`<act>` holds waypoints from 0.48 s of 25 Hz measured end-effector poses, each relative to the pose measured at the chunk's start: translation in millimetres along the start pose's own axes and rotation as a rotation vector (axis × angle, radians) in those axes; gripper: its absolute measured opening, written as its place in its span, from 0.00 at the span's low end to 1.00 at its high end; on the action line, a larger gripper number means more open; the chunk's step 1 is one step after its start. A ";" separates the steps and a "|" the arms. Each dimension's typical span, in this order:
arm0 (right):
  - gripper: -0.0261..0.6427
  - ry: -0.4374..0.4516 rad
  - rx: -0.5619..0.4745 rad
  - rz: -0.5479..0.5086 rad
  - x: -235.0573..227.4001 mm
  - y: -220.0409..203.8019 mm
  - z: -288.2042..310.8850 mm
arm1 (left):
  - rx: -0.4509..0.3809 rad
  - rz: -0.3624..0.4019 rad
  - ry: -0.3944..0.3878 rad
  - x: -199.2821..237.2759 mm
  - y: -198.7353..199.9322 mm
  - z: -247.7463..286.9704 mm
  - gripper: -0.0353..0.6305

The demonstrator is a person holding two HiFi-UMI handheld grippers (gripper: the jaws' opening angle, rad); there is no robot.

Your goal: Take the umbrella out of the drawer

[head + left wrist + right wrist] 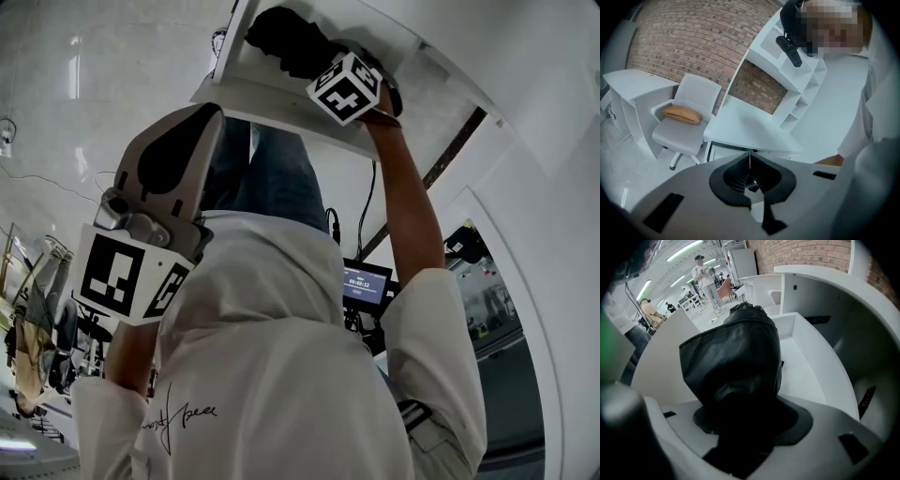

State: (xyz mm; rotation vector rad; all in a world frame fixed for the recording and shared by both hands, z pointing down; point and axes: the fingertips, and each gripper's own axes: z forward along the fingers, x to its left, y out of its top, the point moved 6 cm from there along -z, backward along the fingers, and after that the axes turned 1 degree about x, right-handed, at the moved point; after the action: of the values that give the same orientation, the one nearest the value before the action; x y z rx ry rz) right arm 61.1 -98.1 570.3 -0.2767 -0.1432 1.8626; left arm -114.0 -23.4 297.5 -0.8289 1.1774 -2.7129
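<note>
Around umbrella (733,357), white drawer (806,376) walls.

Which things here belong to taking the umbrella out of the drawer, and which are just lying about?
Job in hand:
black folded umbrella
white drawer
right claw, clamped on the umbrella

Lying about:
office chair
orange cushion on its seat
white desk
left claw, shut and empty
</note>
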 end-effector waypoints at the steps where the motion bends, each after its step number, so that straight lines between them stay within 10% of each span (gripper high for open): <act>1: 0.41 0.002 -0.002 -0.002 0.6 0.6 -2.3 | -0.003 0.002 0.001 -0.4 0.9 -1.0 0.08; 12: 0.41 -0.004 -0.060 0.057 11.7 -3.1 -22.0 | -0.032 0.030 0.011 -9.6 -3.9 -12.8 0.08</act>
State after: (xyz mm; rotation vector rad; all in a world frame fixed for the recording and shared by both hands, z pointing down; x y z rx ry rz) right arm 66.4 -86.9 548.5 -0.3217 -0.1964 1.9173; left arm -111.7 -9.6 288.8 -0.7942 1.2287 -2.6854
